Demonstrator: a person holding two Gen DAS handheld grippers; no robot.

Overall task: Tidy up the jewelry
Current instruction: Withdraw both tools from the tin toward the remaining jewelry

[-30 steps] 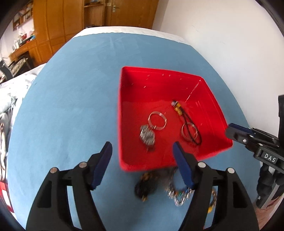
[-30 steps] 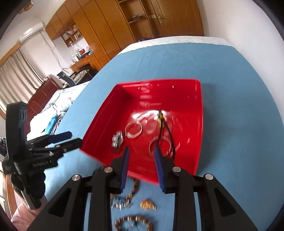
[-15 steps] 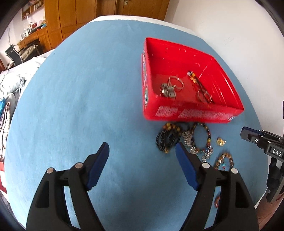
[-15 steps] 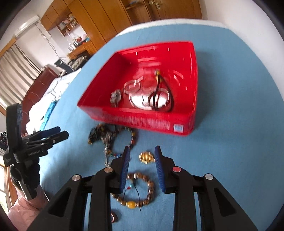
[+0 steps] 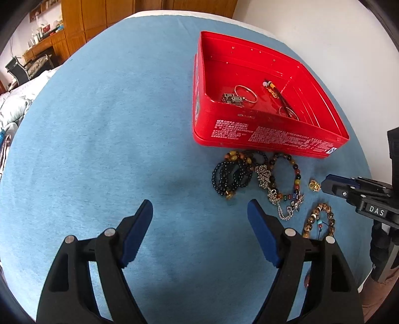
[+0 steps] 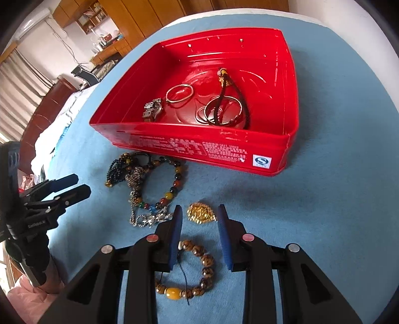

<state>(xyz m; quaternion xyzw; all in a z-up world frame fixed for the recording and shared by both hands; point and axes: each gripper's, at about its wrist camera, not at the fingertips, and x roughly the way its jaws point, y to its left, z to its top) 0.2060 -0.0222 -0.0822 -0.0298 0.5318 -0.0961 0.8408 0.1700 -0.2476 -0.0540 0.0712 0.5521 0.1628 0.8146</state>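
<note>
A red tin (image 5: 271, 139) (image 6: 199, 148) stands on the blue cloth and holds a watch (image 6: 152, 109), bangles (image 6: 179, 93) and a black cord (image 6: 225, 99). In front of it lie a black bead bracelet (image 5: 229, 175), a multicolour bead bracelet (image 6: 169, 189), a silver chain (image 5: 276, 197), a gold pendant (image 6: 201, 212) and a brown bead bracelet (image 6: 199, 271). My right gripper (image 6: 199, 224) is open, low over the cloth, its fingers either side of the gold pendant. My left gripper (image 5: 200, 224) is wide open and empty, left of the pile.
The blue cloth (image 5: 99, 124) covers a round table with a white wall to the right. Wooden cupboards (image 6: 149, 15) and a bed (image 6: 62, 119) lie beyond the far and left edges.
Both grippers have drawn back from over the red tin and come down toward the cloth. The loose jewelry in front of the tin has come into full view. The right gripper has opened a little.
</note>
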